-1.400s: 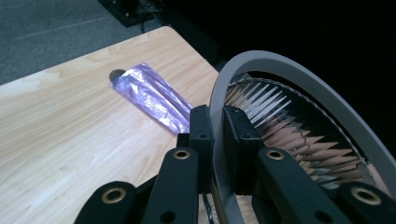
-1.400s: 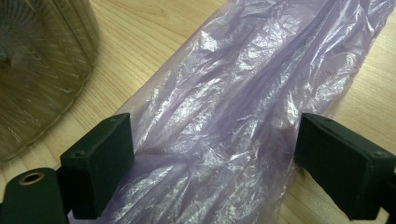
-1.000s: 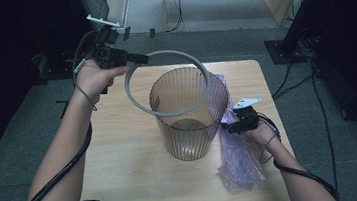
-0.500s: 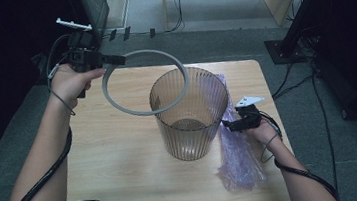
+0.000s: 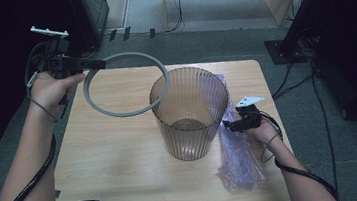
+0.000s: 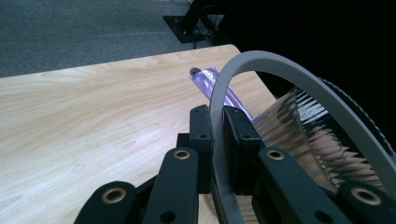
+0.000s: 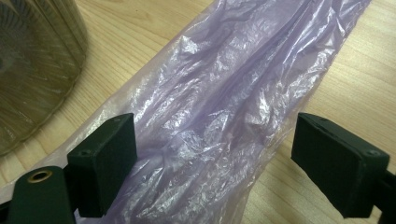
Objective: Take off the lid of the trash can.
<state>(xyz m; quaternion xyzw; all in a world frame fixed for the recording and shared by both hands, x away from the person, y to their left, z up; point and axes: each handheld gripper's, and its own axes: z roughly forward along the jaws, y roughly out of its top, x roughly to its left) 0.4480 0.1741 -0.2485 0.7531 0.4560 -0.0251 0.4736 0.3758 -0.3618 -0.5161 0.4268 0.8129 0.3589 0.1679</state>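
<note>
Your left tool [image 5: 96, 64] is clamped on the grey ring [image 5: 127, 84], its pads pinching the thin band edge-on, and you hold the ring in the air over the left part of the tabletop [image 5: 117, 157], its far side overlapping the rim of the ribbed translucent bin [image 5: 190, 113] in the high view. The ring looks light and stiff, so one pinch carries it, but the band is narrow and smooth and could swivel between the pads; keep the grip square across it, as in the left gripper view [image 6: 219, 140]. Your right tool [image 5: 234, 124] hangs with its jaws apart over the purple plastic bag [image 5: 241, 162], which lies crumpled lengthwise on the tabletop just to the right of the bin. The bag [image 7: 224, 107] is thin, soft and slippery film with no weight to speak of; it will slump and slide, so pinch a bunched fold near one end rather than a single flat layer. The bin stands upright and will probably tip if nudged near the rim.
</note>
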